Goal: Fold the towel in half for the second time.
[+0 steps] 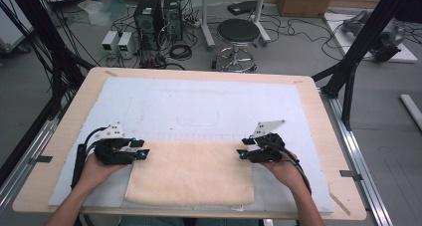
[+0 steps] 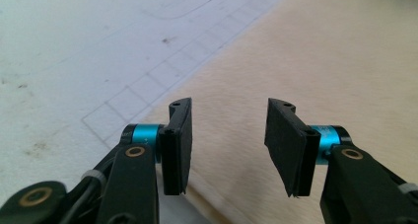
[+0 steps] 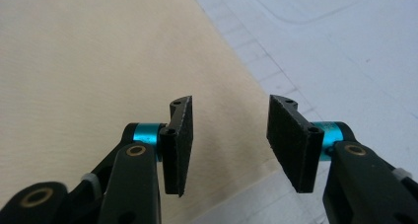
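The tabletop (image 1: 318, 111) is pale wood, and most of it is covered by a white mat (image 1: 199, 106) with faint drawn outlines and a row of small squares. On the near half of the mat lies a cream towel (image 1: 191, 173), flat and rectangular, its far edge running along the row of squares and its near edge close to the mat's near edge. A person's forearms come in from the near side, one at each end of the towel. The left gripper (image 1: 144, 150) sits at the towel's far left corner, pointing inward along the far edge; in the left gripper view its jaws stand spread with nothing between the pads, the towel's edge (image 2: 296, 61) running below them and the mat (image 2: 74, 51) to the left. The right gripper (image 1: 241, 150) sits at the far right corner, pointing inward toward the other one; in the right gripper view its jaws are likewise spread and empty, over the towel's corner (image 3: 98, 61), with the mat (image 3: 345, 46) to the right. Both pairs of pads hang just above the cloth, gripping none of it.
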{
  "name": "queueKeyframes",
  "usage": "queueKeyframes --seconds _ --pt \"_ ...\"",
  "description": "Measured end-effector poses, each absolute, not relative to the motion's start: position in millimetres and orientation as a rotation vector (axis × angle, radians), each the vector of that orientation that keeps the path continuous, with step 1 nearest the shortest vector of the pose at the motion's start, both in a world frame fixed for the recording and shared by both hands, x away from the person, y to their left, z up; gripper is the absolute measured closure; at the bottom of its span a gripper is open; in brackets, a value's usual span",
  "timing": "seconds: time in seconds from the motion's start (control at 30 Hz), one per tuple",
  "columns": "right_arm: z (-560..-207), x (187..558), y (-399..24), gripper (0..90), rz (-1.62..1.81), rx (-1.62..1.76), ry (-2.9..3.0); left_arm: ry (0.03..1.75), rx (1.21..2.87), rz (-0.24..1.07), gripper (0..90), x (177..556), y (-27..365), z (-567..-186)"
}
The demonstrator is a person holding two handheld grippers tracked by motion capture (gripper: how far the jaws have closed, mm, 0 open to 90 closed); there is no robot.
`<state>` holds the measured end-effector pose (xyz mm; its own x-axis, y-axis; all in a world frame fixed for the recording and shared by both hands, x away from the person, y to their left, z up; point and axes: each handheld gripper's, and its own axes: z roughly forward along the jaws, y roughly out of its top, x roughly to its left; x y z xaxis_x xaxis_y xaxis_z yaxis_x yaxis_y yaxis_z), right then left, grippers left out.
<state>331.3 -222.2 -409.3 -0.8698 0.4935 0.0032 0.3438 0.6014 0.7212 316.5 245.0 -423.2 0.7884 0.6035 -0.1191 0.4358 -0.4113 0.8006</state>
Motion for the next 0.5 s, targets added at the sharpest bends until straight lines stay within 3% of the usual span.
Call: queueKeyframes --seconds 0.1,0.27,0.5 --pt "-420 338 -216 60.3 1.046 0.689 2.676 0.759 2.145 0.235 56.5 322 238 -434" --pt "-426 339 -208 82.9 1.039 0.648 2.704 0.729 2.167 0.297 82.7 319 229 -433" --pt "-393 331 -216 86.2 1.133 0.652 2.666 0.767 2.024 0.279 85.6 321 241 -402"
